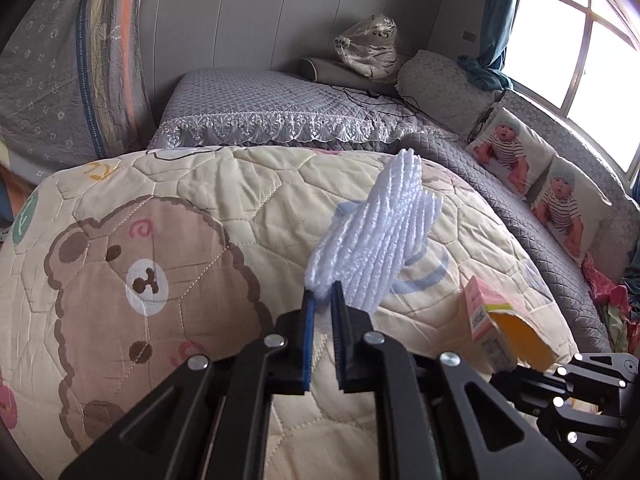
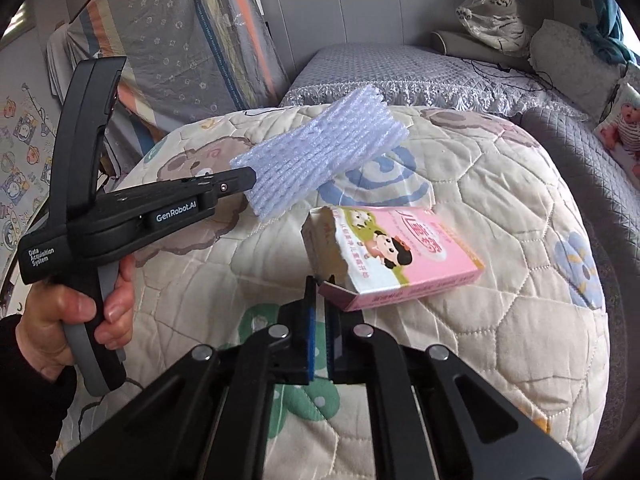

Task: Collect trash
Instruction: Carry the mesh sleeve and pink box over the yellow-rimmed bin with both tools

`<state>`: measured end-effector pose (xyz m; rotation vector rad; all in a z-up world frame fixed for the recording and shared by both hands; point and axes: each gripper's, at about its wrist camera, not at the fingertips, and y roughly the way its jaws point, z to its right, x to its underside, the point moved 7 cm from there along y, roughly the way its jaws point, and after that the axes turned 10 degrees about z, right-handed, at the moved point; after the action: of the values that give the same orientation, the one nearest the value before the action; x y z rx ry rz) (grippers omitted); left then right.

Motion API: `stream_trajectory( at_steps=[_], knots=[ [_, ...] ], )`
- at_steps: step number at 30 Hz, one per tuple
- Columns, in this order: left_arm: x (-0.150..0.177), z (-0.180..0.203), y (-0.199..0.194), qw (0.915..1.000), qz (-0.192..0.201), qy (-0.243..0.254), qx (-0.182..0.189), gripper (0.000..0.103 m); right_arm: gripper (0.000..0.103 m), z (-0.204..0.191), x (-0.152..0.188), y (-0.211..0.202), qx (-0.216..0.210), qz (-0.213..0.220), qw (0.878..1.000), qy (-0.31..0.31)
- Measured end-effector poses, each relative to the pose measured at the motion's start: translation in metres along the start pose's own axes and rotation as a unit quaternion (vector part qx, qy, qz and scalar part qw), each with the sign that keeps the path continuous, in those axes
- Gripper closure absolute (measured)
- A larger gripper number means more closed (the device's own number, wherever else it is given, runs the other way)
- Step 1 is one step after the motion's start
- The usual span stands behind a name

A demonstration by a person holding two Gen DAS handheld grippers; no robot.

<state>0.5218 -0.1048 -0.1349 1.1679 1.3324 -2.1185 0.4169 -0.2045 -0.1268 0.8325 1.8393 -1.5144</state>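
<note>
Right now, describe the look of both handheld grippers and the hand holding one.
The left gripper is matte black plastic with a pistol grip, grey trigger and white "GenRobot.AI" and "Data Acquisition System" lettering. The right gripper shows black angular linkages, silver round rivets and blue ribbed finger pads. The bare left hand emerges from a black sleeve.

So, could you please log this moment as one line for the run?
left gripper: shut on foam net | right gripper: shut on pink box flap | both lifted over quilt

Home bedroom: bed (image 1: pixel 256 96), quilt (image 1: pixel 200 208), pillows (image 1: pixel 440 80)
</note>
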Motion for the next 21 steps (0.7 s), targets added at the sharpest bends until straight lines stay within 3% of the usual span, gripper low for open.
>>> stream_trajectory(
  at_steps=[21],
  knots=[
    [0.036, 0.060, -0.118, 0.9990, 0.040, 0.015, 0.016, 0.096, 0.101, 0.023, 0.021, -0.116, 0.017, 0.054, 0.998, -0.038]
  ],
)
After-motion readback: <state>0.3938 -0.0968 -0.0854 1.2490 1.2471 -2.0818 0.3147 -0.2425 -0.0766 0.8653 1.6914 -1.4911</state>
